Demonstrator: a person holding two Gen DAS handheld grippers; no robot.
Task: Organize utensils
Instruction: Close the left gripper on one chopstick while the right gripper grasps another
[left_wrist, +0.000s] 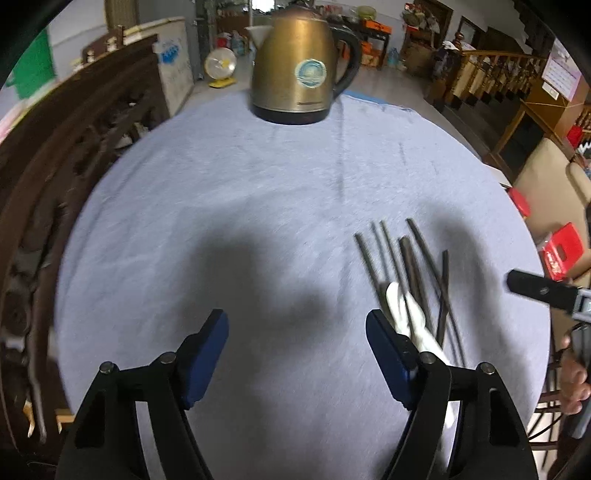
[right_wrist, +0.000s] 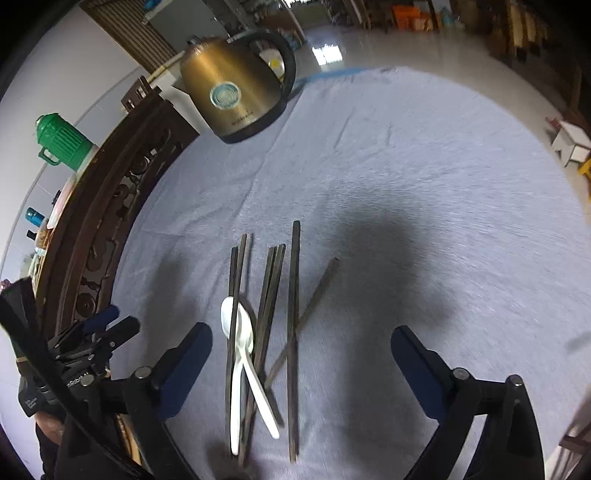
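Several dark chopsticks (right_wrist: 293, 332) lie in a loose, crossed pile on the pale blue cloth, with two white plastic spoons (right_wrist: 242, 343) among them. In the left wrist view the same chopsticks (left_wrist: 410, 266) and spoons (left_wrist: 402, 310) lie just right of my right-hand finger. My left gripper (left_wrist: 295, 325) is open and empty above bare cloth, left of the pile. My right gripper (right_wrist: 301, 343) is open and empty, its fingers astride the pile's near half, above it. The right gripper's finger (left_wrist: 539, 291) shows at the right edge of the left wrist view.
A brass electric kettle (left_wrist: 304, 70) with a black handle stands at the far edge of the cloth-covered table (left_wrist: 221, 184); it also shows in the right wrist view (right_wrist: 236, 88). A carved dark wooden rail (right_wrist: 110, 221) borders the left side. A green jug (right_wrist: 62, 142) stands beyond it.
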